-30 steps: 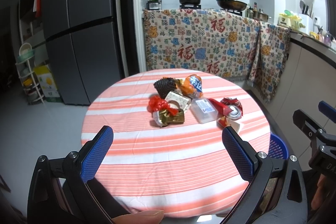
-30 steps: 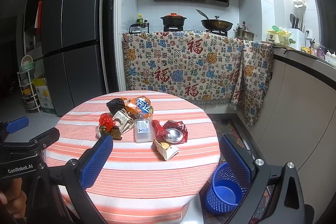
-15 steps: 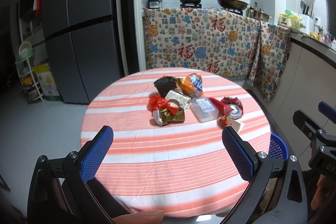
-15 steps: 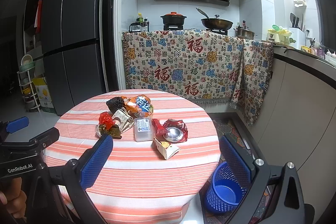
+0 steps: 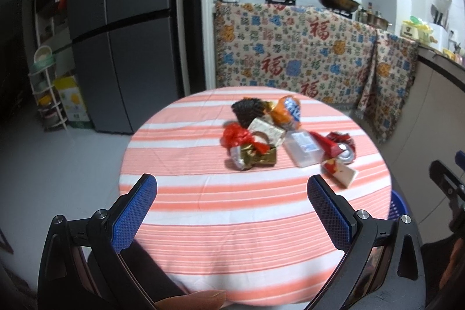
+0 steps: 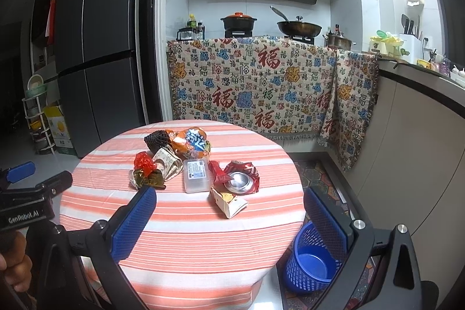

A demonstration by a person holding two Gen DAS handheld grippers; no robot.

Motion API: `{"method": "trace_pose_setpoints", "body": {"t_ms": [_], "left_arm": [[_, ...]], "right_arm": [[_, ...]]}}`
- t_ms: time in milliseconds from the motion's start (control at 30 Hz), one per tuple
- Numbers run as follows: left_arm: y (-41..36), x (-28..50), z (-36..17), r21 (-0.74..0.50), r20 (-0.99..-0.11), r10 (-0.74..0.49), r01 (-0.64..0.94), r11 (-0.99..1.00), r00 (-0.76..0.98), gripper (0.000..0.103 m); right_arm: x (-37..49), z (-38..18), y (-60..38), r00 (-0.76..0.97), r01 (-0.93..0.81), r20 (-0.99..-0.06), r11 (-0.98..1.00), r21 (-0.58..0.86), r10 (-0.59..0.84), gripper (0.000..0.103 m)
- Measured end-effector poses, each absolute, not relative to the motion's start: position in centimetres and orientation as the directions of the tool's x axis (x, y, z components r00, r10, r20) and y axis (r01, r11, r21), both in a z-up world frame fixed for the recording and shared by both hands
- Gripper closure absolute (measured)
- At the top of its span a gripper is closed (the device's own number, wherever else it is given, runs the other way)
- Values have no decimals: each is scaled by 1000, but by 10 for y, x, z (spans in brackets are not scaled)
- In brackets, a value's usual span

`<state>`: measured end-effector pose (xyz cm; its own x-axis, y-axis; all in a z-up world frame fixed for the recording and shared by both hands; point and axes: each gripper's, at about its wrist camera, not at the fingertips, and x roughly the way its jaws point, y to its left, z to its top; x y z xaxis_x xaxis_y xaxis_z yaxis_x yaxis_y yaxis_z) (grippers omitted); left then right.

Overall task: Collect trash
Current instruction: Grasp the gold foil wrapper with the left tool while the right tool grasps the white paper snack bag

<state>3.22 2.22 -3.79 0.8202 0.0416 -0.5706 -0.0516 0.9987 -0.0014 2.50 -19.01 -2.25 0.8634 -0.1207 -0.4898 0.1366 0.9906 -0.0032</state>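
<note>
Striped table: trash heap (blue basket beside).

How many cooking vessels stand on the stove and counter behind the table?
3: an orange-lidded pot on the left burner, a wok on the right burner, and a steel pot right of the wok. Others may be hidden.

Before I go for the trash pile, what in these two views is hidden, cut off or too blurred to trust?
- Blue basket: in the right wrist view the gripper finger covers its right side; in the left wrist view only a sliver shows past the table.
- Trash pile: motion-blurred in the left wrist view; labels unreadable.
- Items under the orange snack bag: hidden by overlap.
</note>
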Motion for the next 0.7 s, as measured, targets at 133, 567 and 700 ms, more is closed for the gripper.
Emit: {"method": "trace_pose_setpoints", "body": {"t_ms": [133,567,700], "left_arm": [[32,53,-56,-23,-609,12,-32,999,793,0],[33,178,-147,-3,-795,-124,200,980,594,0],[37,215,-175,-61,-842,-186,254,965,506,0]], "right_arm": [[37,-35,-193,846,138,-520,990,2,-117,0],[105,-134,-218,703,103,-710,994,31,-51,0],[130,-169,-219,629,80,-776,997,-3,-53,0]]}}
